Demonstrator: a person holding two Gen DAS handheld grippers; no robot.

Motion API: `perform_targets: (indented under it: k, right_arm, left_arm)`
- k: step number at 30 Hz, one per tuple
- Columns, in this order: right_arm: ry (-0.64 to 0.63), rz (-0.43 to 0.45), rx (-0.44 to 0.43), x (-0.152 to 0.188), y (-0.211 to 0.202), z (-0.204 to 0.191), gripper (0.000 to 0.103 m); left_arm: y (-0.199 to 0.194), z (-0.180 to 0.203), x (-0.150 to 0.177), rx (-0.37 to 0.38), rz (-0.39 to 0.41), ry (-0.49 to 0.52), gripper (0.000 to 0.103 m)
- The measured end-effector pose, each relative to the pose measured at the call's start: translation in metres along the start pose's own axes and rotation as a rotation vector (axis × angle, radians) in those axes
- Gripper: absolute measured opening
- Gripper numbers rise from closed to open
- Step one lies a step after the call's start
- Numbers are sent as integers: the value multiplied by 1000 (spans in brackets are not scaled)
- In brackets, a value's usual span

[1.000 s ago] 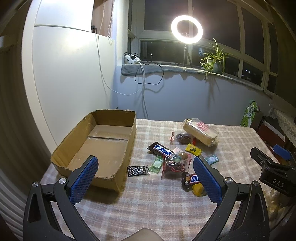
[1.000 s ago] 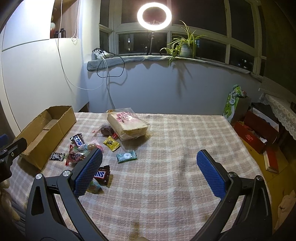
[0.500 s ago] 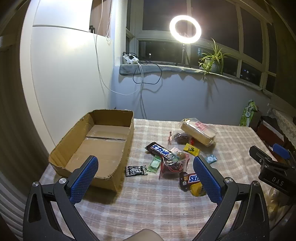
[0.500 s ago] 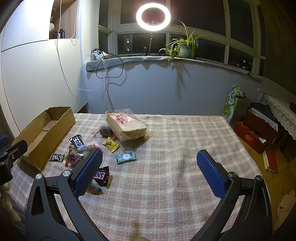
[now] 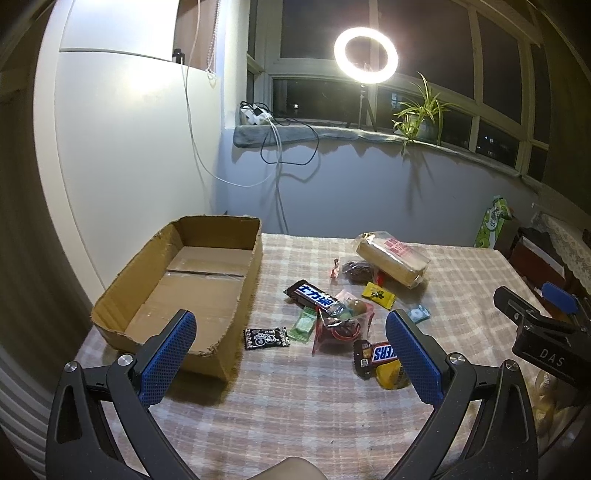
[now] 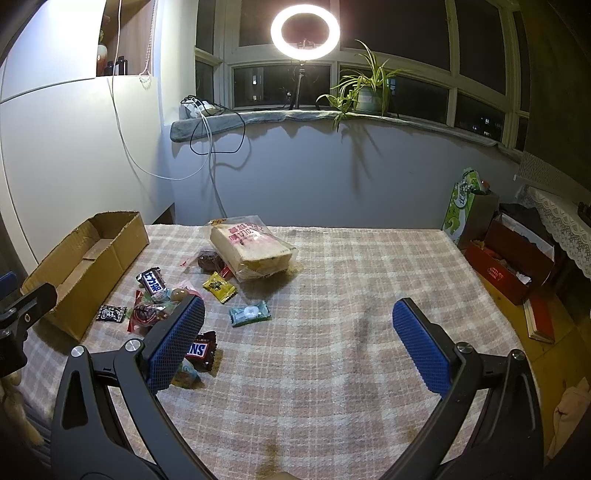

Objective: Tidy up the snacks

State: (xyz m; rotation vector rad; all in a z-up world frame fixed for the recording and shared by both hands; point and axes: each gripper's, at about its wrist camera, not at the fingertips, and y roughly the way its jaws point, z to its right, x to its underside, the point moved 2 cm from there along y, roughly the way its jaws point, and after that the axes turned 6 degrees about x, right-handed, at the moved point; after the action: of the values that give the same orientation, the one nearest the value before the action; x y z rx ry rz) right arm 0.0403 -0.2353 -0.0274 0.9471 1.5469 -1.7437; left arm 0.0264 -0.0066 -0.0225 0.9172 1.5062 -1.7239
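An empty cardboard box point(image 5: 192, 280) point(image 6: 85, 258) stands at the table's left. Right of it lie scattered snacks: a Snickers bar point(image 5: 376, 352) point(image 6: 201, 349), a dark bar with blue lettering point(image 5: 314, 297) point(image 6: 153, 282), a black packet point(image 5: 266, 338), a yellow packet point(image 5: 377, 294) point(image 6: 219, 286), a teal packet point(image 6: 249, 313), and a bagged bread loaf point(image 5: 391, 258) point(image 6: 251, 249). My left gripper point(image 5: 290, 356) hangs open above the near table edge, holding nothing. My right gripper point(image 6: 297, 341) is open over bare cloth right of the pile.
A checked cloth point(image 6: 351, 295) covers the table. A wall and sill with cables, a ring light point(image 6: 304, 31) and a plant point(image 6: 364, 92) stand behind. Red boxes point(image 6: 509, 262) and a green bag point(image 6: 461, 210) sit on the floor at the right.
Both views have pulled back slightly and tilted, so the snacks sit a little lower and farther off. Nothing on the table moved. Both grippers stay open.
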Motion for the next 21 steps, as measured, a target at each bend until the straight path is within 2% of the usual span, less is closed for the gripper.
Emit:
perform_targets:
  k: [21]
  right_arm:
    - [-10, -12, -2, 2, 7, -6, 103]
  left_arm:
    - [7, 2, 5, 18, -25, 2, 102]
